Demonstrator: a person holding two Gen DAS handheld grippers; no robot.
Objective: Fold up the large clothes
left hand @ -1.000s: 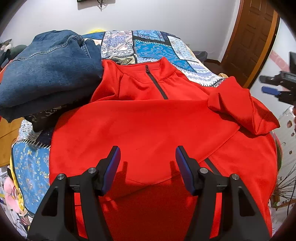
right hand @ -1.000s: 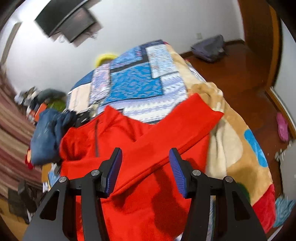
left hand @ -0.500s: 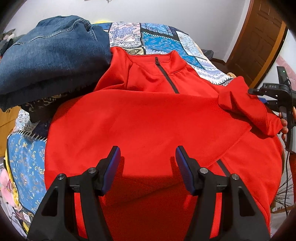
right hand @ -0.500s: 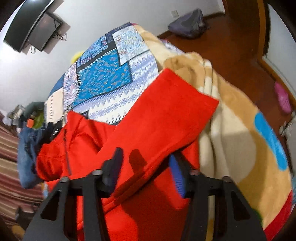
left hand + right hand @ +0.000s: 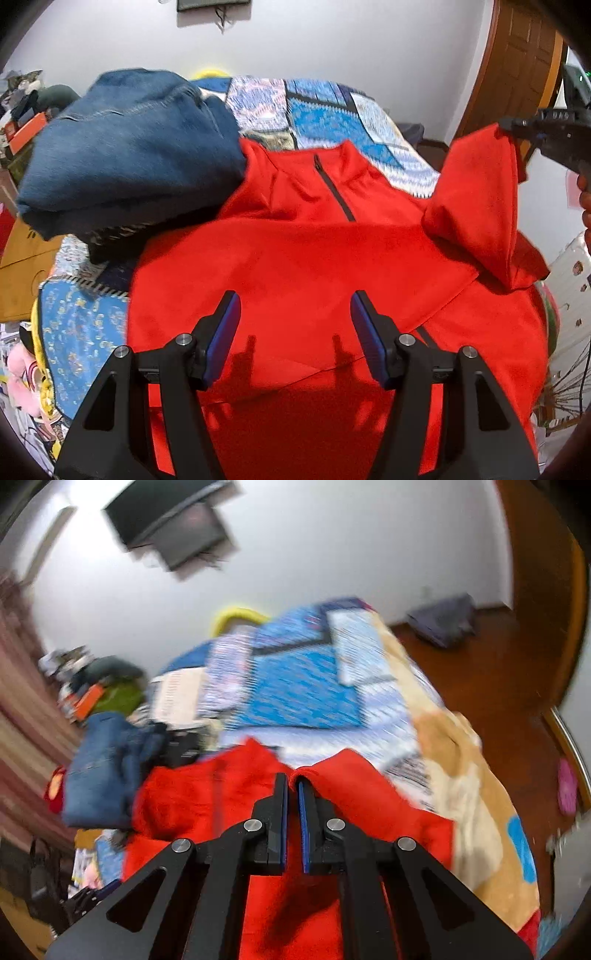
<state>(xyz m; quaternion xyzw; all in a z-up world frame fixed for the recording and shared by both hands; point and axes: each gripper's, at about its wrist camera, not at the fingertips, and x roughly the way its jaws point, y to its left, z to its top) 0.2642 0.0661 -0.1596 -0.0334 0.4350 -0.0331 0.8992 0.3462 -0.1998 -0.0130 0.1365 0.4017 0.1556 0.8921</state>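
right wrist view: right gripper (image 5: 292, 786) fingers pinch the sleeve (image 5: 476, 206) of the red pullover (image 5: 314, 266) on the bed (image 5: 303, 690). carry it across toward the zipper (image 5: 334, 188), keeping it taut; left gripper (image 5: 295, 332) fingers hover spread.

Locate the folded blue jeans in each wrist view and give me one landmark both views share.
Left wrist view: the blue jeans sit upper left, piled on the bed beside the red pullover's collar.
Right wrist view: the jeans are at middle left, blurred, left of the pullover.
Shared landmark: the pullover's dark zipper, just right of the jeans in both views.
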